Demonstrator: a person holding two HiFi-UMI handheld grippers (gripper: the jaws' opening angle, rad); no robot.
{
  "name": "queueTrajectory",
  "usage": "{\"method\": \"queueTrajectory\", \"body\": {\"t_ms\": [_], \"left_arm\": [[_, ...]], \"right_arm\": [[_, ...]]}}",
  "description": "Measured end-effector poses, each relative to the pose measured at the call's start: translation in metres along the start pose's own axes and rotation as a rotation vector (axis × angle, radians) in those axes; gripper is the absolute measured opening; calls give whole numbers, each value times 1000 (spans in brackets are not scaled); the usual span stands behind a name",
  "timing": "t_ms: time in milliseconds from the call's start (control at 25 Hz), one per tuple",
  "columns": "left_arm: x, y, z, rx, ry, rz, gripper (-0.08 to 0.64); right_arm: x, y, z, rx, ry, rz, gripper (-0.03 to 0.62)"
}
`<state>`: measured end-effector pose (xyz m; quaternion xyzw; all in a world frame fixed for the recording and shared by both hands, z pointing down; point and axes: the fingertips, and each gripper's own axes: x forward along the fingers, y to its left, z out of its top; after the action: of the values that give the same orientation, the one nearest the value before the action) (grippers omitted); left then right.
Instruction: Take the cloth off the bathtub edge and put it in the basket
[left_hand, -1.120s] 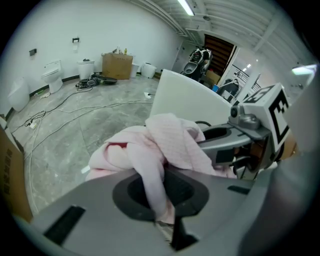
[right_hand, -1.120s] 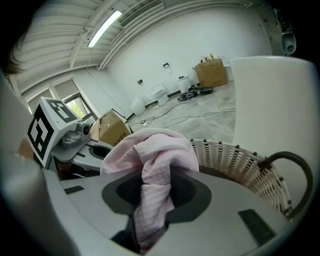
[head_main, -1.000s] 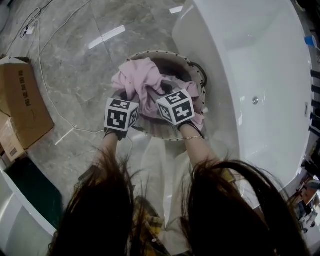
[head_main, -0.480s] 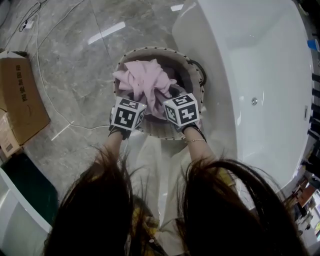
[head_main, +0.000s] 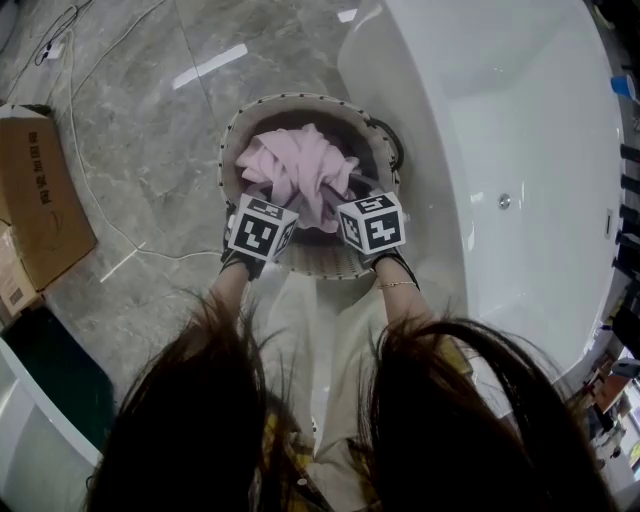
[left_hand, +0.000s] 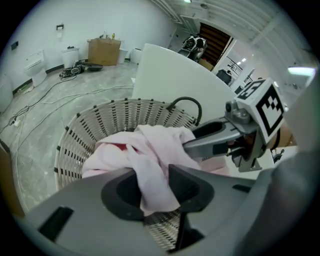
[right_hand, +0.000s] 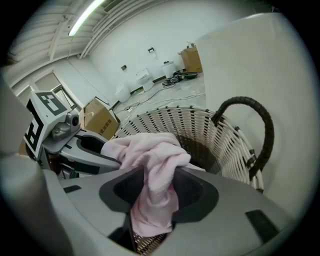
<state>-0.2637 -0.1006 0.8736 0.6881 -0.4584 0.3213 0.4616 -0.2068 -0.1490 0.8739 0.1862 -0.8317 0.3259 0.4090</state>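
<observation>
A pink cloth (head_main: 300, 170) lies bunched inside the round wicker basket (head_main: 232, 135) on the floor beside the white bathtub (head_main: 520, 150). Both grippers reach over the basket's near rim. In the left gripper view a fold of the pink cloth (left_hand: 150, 150) runs between the jaws of my left gripper (left_hand: 152, 180), which are opening, with the pads still against it. The right gripper (right_hand: 152, 192) has another fold of the pink cloth (right_hand: 150, 150) between its jaws, which are also opening around it. In the head view the marker cubes hide the fingertips of the left gripper (head_main: 272, 205) and the right gripper (head_main: 352, 197).
The basket has a dark loop handle (right_hand: 255, 125) on the bathtub side. A cardboard box (head_main: 45, 190) stands on the marble floor at the left, and a thin cable (head_main: 100, 180) trails past it. The person's hair fills the bottom of the head view.
The cloth has gone from hanging over the basket's near rim to sitting bunched inside it. Both grippers moved with it and now sit closer together at the rim.
</observation>
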Motion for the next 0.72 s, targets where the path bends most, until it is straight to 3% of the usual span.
{"method": "queueTrajectory", "body": {"t_ms": [120, 720], "left_arm": [[-2, -4, 3, 0, -3, 6, 147], [-28, -26, 39, 36, -64, 21, 153]], "right_arm": [[-7, -3, -1, 5, 13, -5, 184], [-37, 11, 22, -51, 14, 6, 184]]}}
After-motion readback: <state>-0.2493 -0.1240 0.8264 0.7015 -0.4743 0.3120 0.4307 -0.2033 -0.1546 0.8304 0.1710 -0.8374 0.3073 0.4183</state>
